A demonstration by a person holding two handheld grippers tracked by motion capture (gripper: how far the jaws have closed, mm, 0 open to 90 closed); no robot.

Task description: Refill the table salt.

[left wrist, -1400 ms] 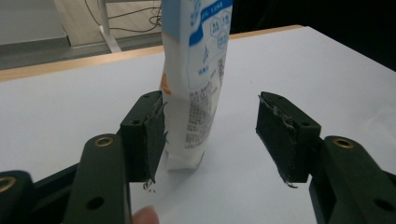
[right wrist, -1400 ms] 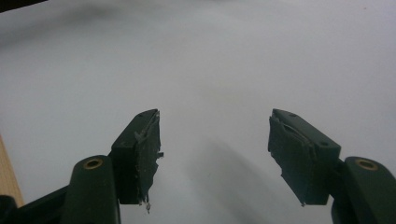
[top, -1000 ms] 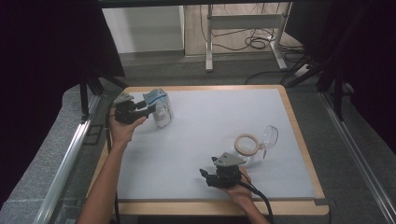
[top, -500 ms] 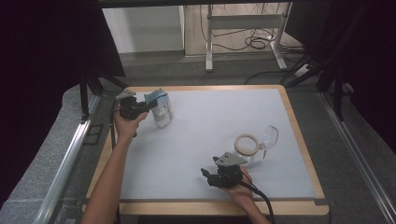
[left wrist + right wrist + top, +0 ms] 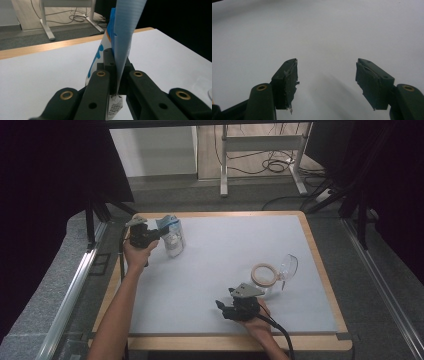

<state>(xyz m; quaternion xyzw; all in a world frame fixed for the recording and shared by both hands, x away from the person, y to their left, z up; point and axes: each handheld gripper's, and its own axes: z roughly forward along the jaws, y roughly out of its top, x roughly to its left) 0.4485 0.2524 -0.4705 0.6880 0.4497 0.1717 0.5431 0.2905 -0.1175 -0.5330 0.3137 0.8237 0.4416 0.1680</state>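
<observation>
Now the left gripper [image 5: 152, 236] sits at about ten o'clock on the table [image 5: 310, 250], its jaws clenched on a blue-and-white packet [image 5: 171, 236]. In the left gripper view the packet [image 5: 125, 37] stands on edge between the two black jaws, pinched low on its edge, with its blue face rising out of the top of the frame and small print at its bottom end. Compared with a second ago, the packet looks more upright and narrower from above, and the left gripper has shifted slightly with it; the hand and forearm reach in from seven o'clock much as before.

The right gripper [image 5: 226, 309] lies near five o'clock on the white mat, held in the person's right hand [image 5: 255, 317]. Its jaws [image 5: 325, 82] are released, spread wide over bare mat with nothing between them; torn bits of padding show on the inner faces. It has hardly moved since the earlier frames.

Just beyond the right gripper, toward four o'clock, a tape roll [image 5: 263, 274] lies flat, with a clear plastic piece [image 5: 288, 266] touching or overlapping its far side. Both rest where they were a second ago, well apart from the packet.
</observation>
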